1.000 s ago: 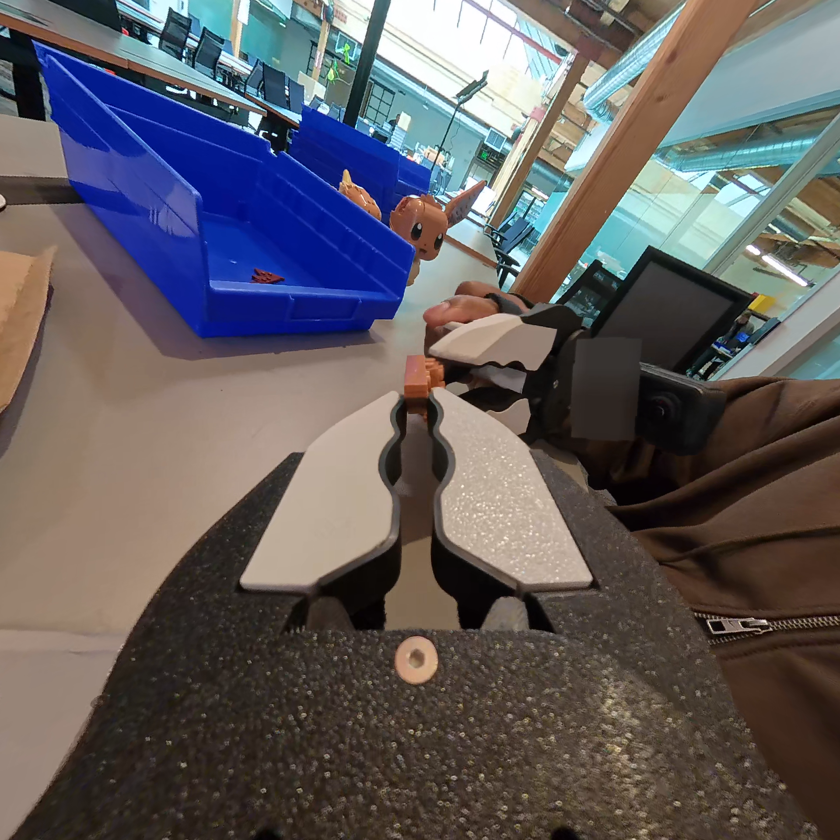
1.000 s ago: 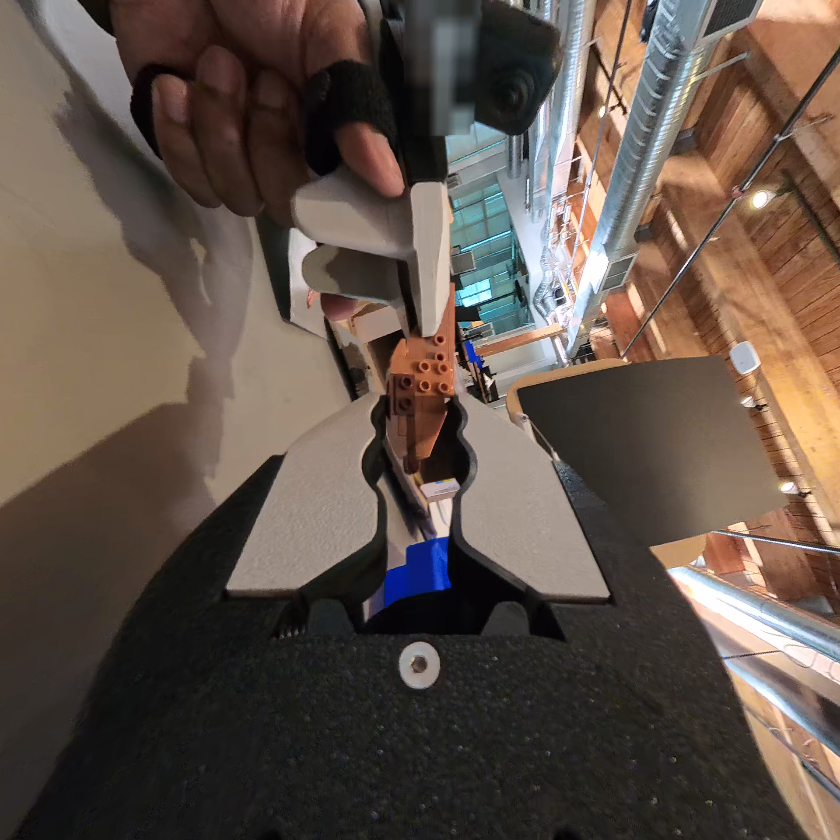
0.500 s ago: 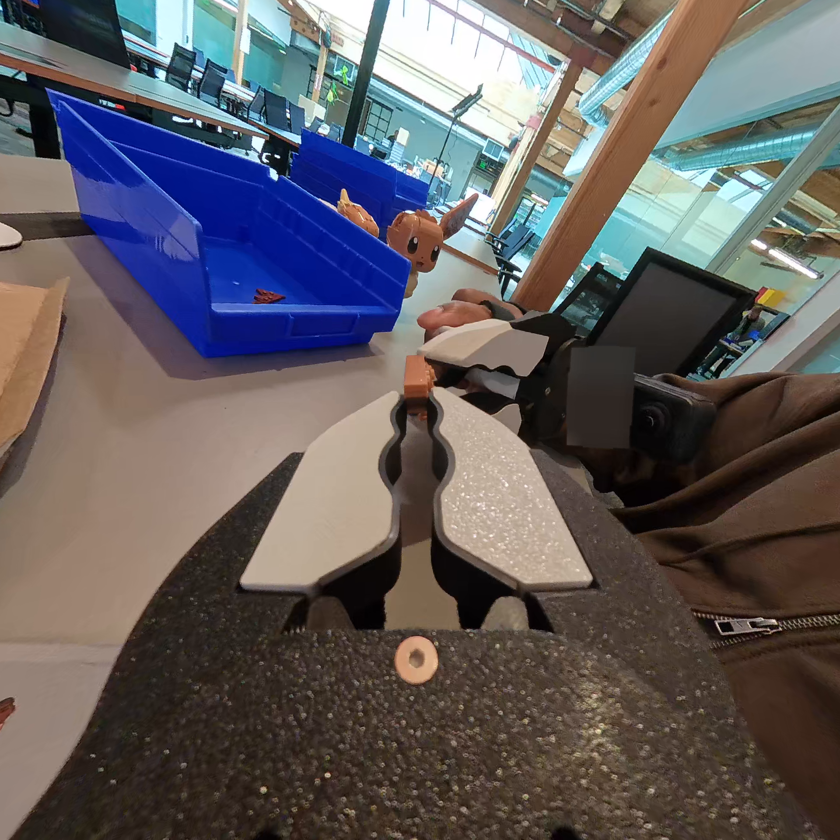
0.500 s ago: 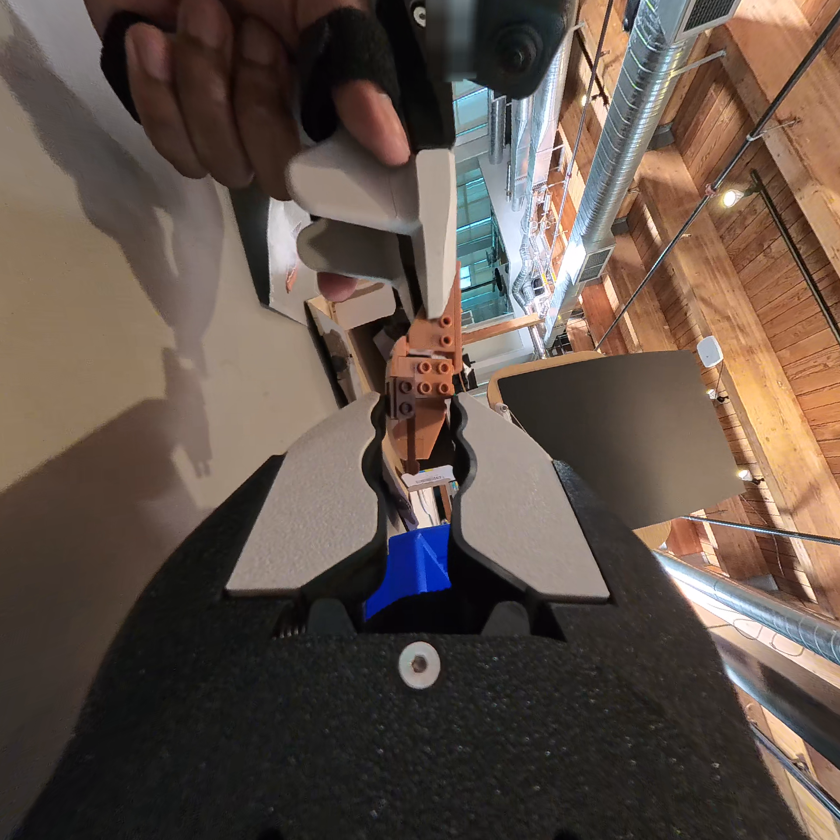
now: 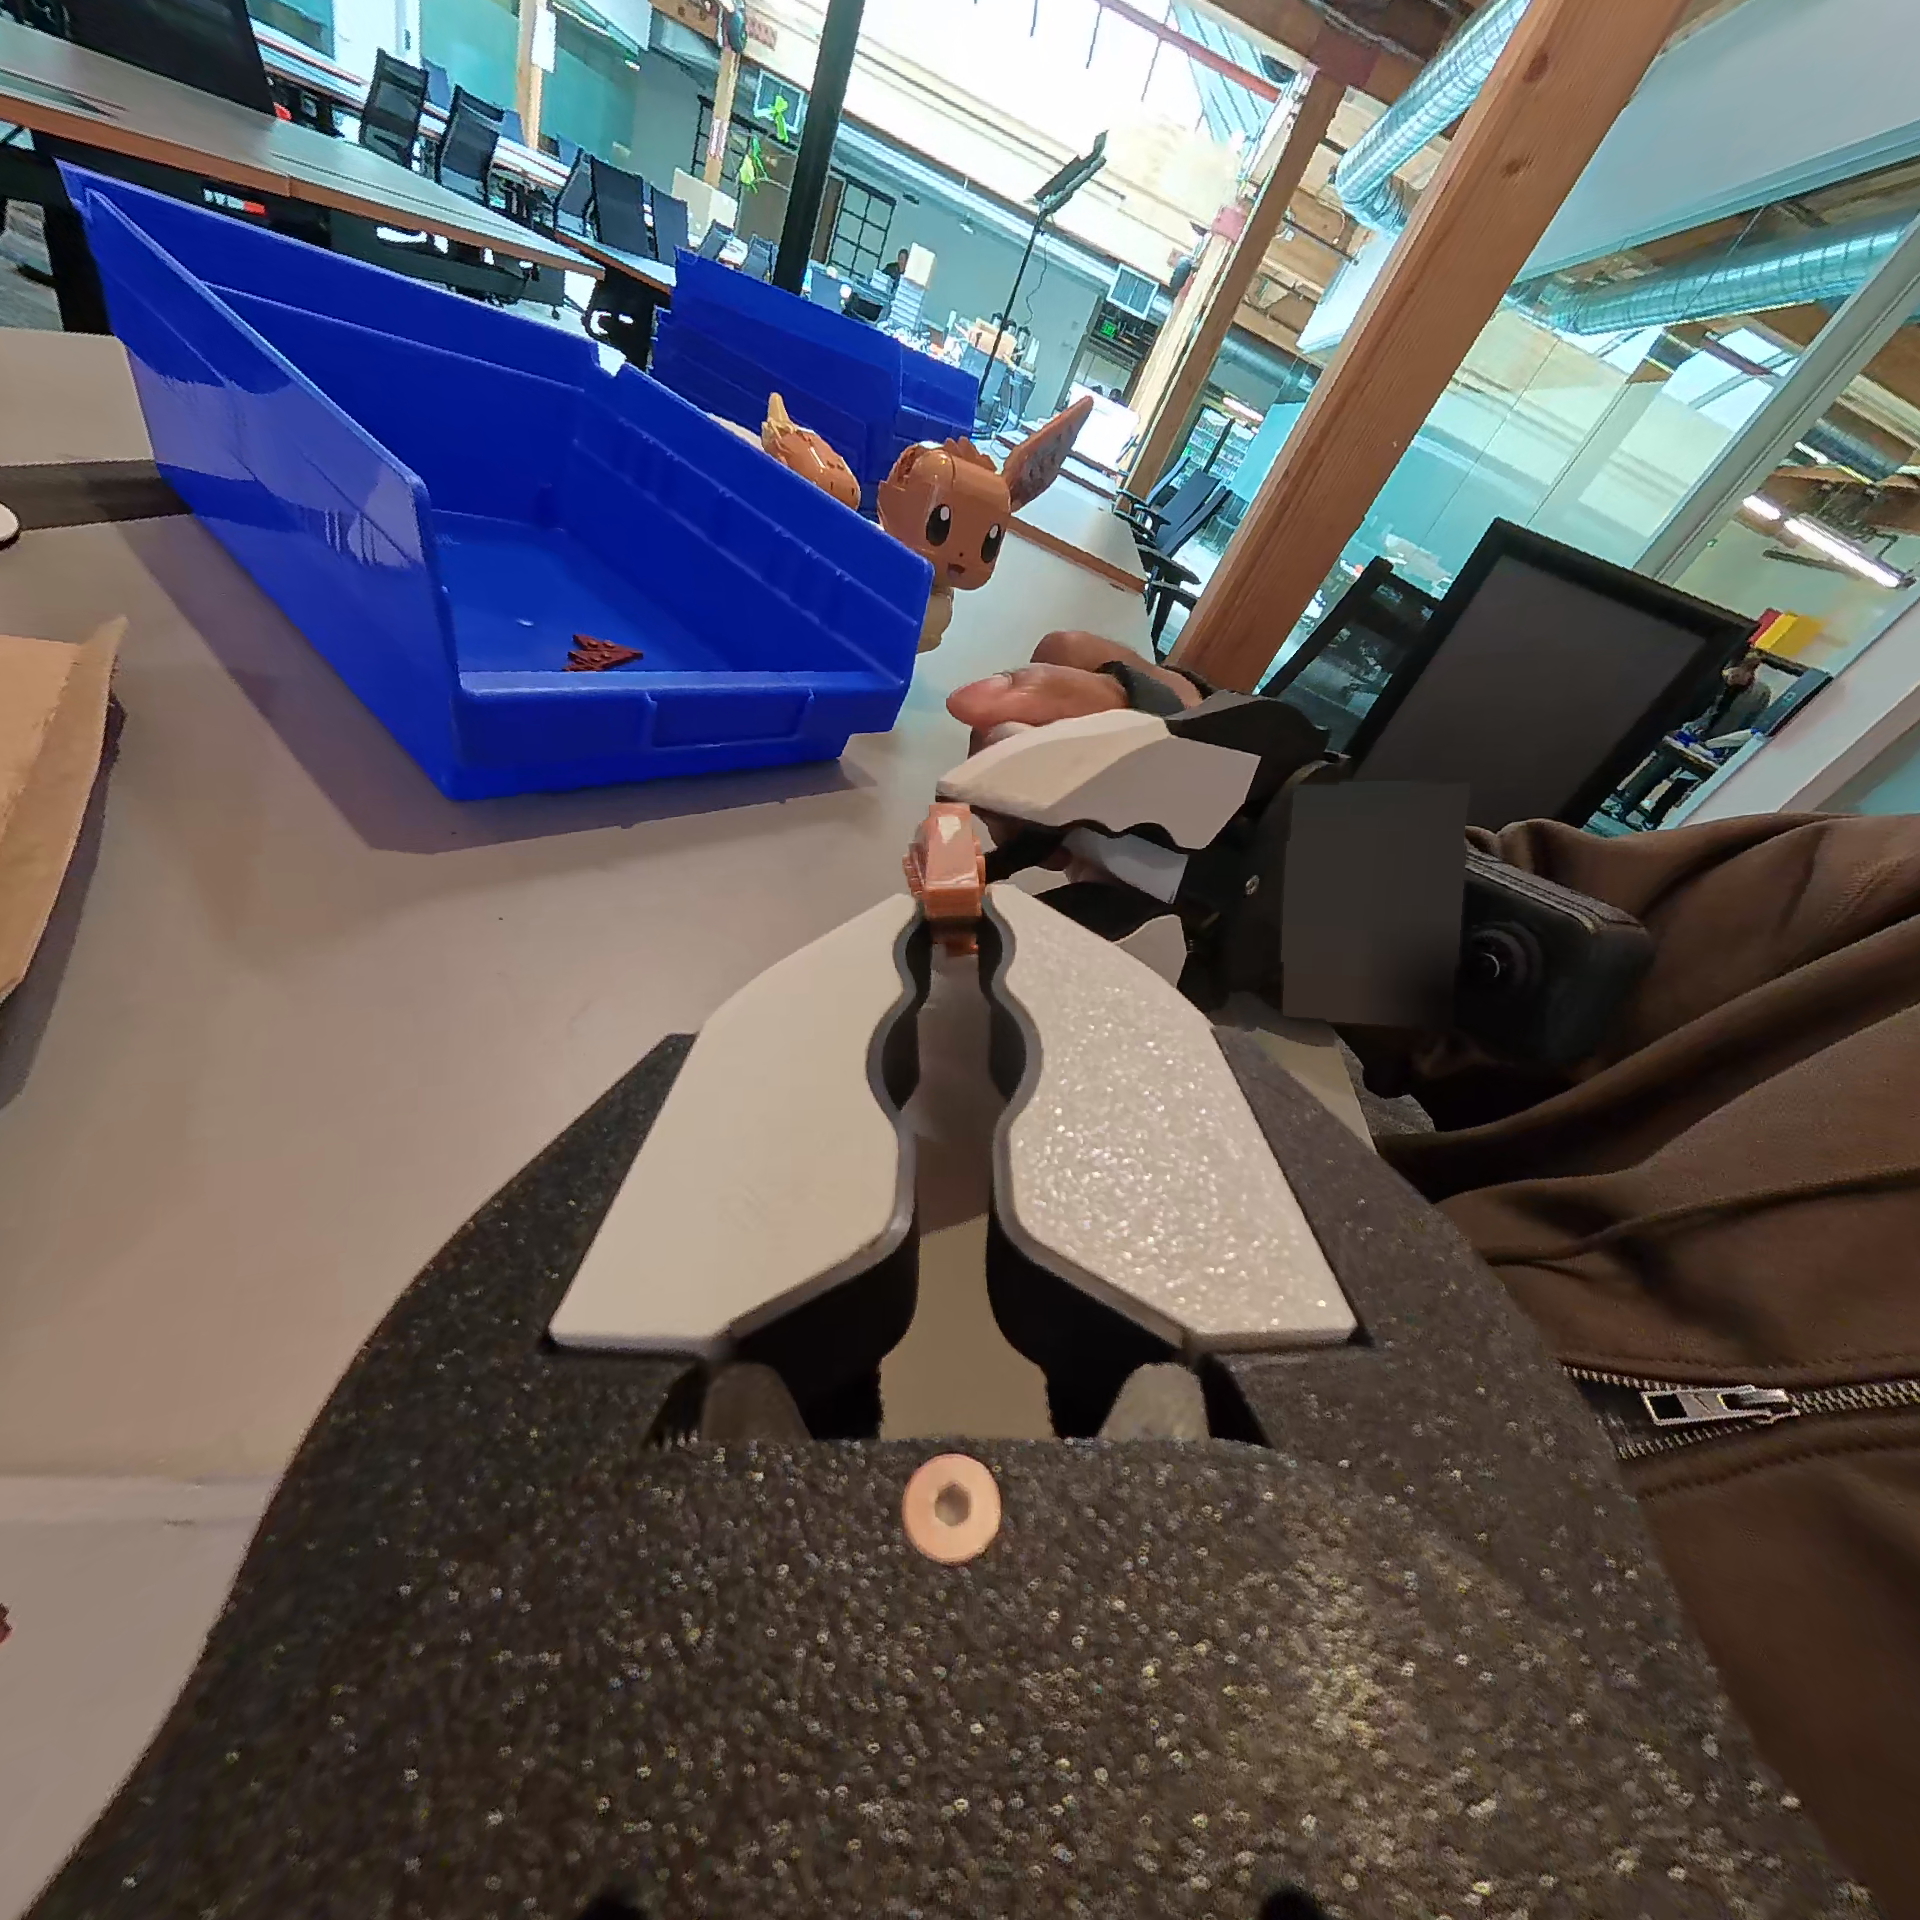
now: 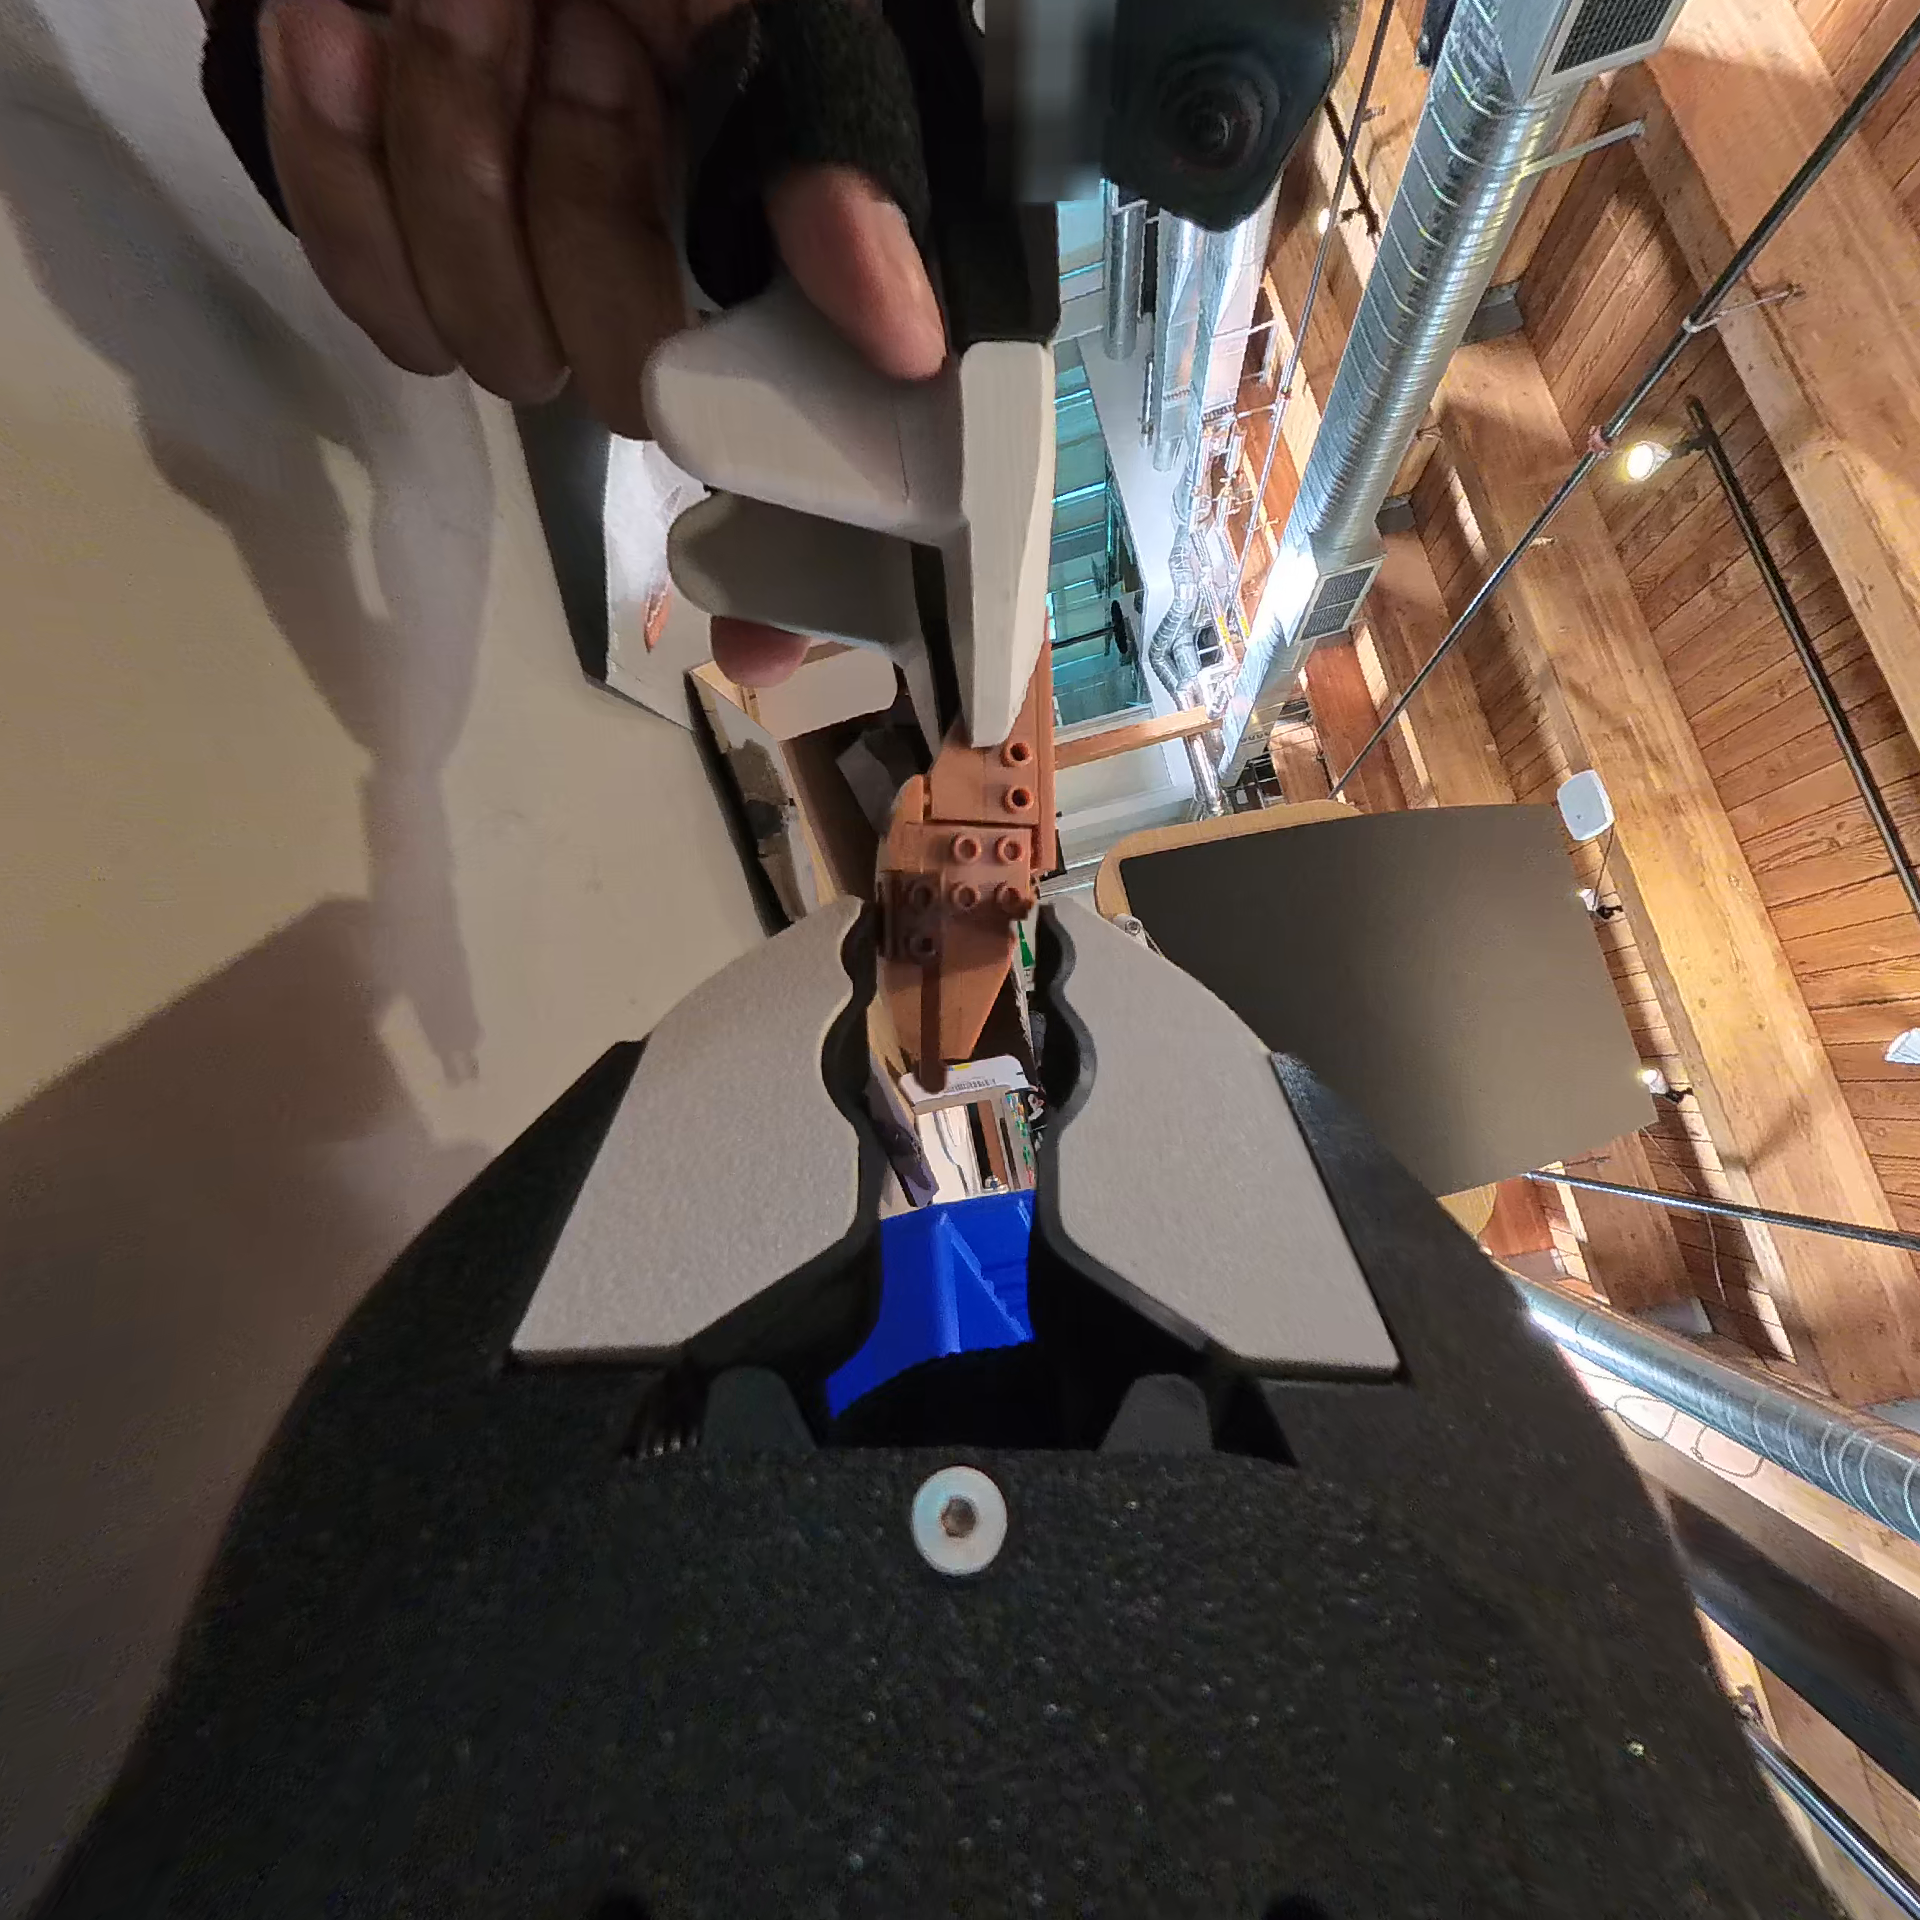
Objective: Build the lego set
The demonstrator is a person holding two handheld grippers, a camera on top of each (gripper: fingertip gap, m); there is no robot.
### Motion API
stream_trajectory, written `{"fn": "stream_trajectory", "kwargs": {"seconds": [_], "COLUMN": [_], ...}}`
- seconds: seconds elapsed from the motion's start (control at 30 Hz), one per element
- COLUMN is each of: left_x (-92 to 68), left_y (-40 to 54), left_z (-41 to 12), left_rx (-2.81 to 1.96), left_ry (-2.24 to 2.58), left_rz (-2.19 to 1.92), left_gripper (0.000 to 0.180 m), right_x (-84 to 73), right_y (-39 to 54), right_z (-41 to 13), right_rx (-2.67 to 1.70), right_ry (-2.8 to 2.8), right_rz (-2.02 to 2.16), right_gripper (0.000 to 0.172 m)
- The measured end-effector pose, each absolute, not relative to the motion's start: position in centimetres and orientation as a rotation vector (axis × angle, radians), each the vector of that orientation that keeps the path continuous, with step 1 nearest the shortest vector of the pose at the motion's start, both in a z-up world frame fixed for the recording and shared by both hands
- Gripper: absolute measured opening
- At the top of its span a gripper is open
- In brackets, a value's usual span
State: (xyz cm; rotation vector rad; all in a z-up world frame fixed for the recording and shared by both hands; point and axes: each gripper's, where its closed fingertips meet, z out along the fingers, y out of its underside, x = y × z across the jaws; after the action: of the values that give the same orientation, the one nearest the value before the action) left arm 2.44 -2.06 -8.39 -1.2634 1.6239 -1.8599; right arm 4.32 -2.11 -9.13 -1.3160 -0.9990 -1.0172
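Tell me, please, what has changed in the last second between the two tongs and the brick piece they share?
Little has changed. Both the left tongs and the right tongs stay clamped on the same orange-brown brick assembly; nothing was taken or let go. The pair has drifted slightly, so the blue bin sits a bit differently in the left wrist view. The brick fox figure stays beside the bin.

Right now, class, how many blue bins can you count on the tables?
2: the near blue bin lies open on the grey table; a second blue bin stands behind it. More may be hidden.
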Motion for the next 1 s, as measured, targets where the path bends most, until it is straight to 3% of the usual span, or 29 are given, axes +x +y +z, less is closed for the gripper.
{"fn": "stream_trajectory", "kwargs": {"seconds": [1.0], "left_x": [3.5], "left_y": [-2.0], "left_z": [-9.4], "left_rx": [-1.231], "left_ry": [1.651], "left_rz": [-1.544], "left_gripper": [0.008], "right_x": [5.5], "right_y": [-1.3], "right_z": [-10.3], "right_rx": [-1.434], "right_ry": [-0.972], "right_rz": [-1.085], "right_gripper": [0.030]}}
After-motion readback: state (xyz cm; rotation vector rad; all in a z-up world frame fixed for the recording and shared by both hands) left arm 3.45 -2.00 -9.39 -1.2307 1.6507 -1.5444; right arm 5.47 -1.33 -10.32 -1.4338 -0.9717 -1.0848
